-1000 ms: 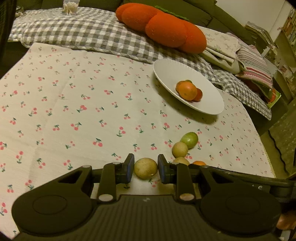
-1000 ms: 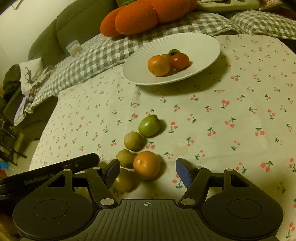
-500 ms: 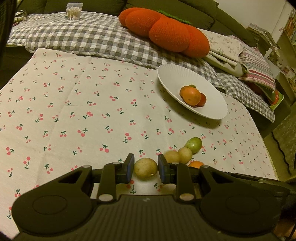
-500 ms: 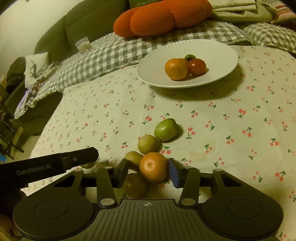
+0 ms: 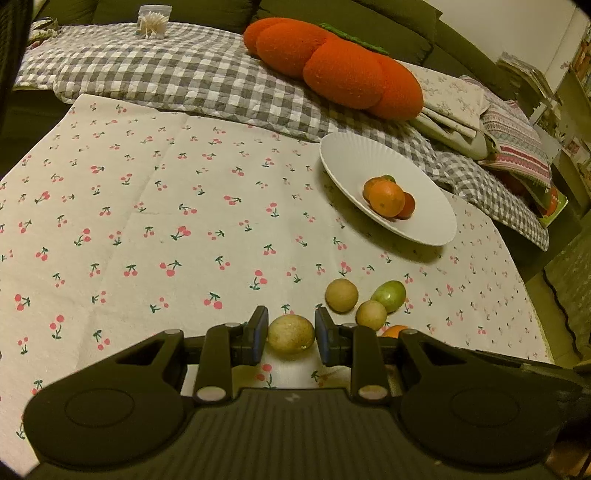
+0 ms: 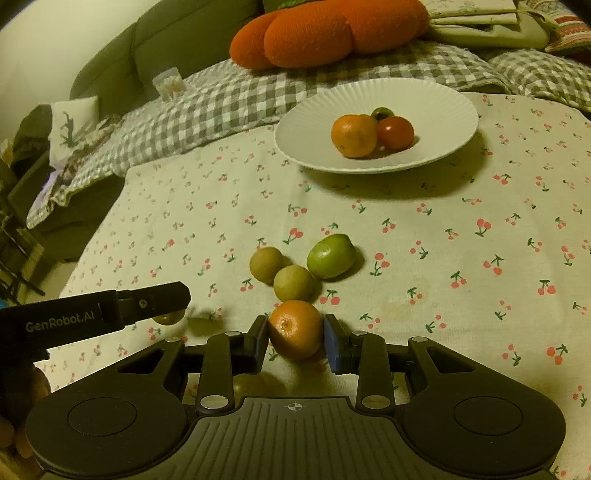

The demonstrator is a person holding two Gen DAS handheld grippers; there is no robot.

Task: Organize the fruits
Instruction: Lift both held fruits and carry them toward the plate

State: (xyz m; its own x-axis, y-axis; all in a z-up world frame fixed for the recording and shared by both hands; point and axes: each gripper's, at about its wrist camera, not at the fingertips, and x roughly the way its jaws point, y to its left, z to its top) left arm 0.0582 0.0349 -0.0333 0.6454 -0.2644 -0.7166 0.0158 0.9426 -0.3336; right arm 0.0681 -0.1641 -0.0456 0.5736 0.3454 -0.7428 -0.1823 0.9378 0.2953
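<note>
My left gripper [image 5: 290, 334] is shut on a tan round fruit [image 5: 290, 333] and holds it just above the cherry-print cloth. My right gripper [image 6: 295, 332] is shut on an orange [image 6: 295, 328], lifted off the cloth. Two tan fruits [image 6: 265, 264] [image 6: 293, 283] and a green fruit [image 6: 331, 255] lie together on the cloth ahead; they also show in the left wrist view [image 5: 341, 295] [image 5: 371, 314] [image 5: 388, 296]. A white plate [image 6: 436, 107] farther back holds an orange [image 6: 354, 135], a red fruit [image 6: 395, 132] and a small green one [image 6: 382, 112].
An orange pumpkin cushion [image 5: 332, 66] lies on a grey checked blanket [image 5: 184, 74] behind the cloth. A small clear jar [image 5: 151, 26] stands at the back left. Folded textiles [image 5: 517, 140] lie at the right. The left gripper's body [image 6: 96, 314] shows at the right view's left.
My right gripper went from open around the orange to shut on it and lifted it. My left gripper rose and drew back with the tan fruit.
</note>
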